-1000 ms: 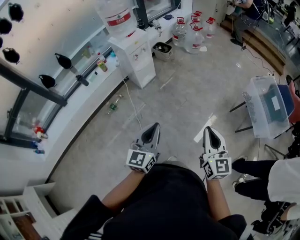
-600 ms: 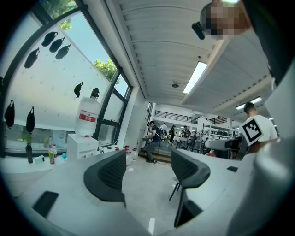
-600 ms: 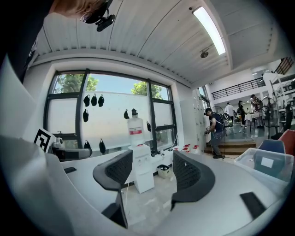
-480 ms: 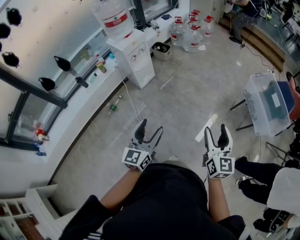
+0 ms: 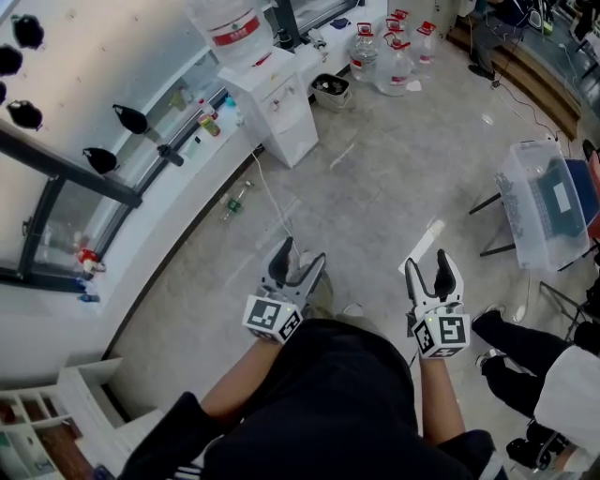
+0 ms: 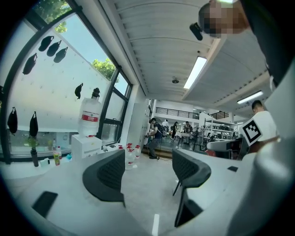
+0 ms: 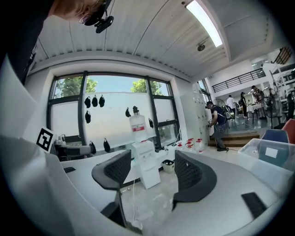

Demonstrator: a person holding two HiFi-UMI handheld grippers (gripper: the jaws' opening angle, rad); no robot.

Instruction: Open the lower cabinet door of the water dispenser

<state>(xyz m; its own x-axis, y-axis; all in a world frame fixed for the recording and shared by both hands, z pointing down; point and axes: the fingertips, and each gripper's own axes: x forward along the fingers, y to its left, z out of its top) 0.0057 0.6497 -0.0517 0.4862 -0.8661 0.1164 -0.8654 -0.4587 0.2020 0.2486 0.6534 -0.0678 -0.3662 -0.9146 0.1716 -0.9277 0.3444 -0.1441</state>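
Note:
The white water dispenser (image 5: 275, 105) stands against the window wall at the far side of the floor, a large bottle (image 5: 232, 28) on top and its lower cabinet door (image 5: 298, 137) shut. It also shows in the left gripper view (image 6: 86, 144) and in the right gripper view (image 7: 146, 162), well beyond the jaws. My left gripper (image 5: 295, 259) and right gripper (image 5: 433, 266) hang side by side in front of my body, far from the dispenser. Both have just been opening and now stand open with nothing between the jaws.
Several water jugs (image 5: 394, 54) and a dark bin (image 5: 330, 91) sit past the dispenser. A cable (image 5: 272, 199) and a small bottle (image 5: 232, 201) lie on the floor. A clear plastic box (image 5: 542, 202) on a stand and a seated person (image 5: 530, 349) are at the right.
Both grippers went from shut to open. The right gripper has sunk a little in the head view.

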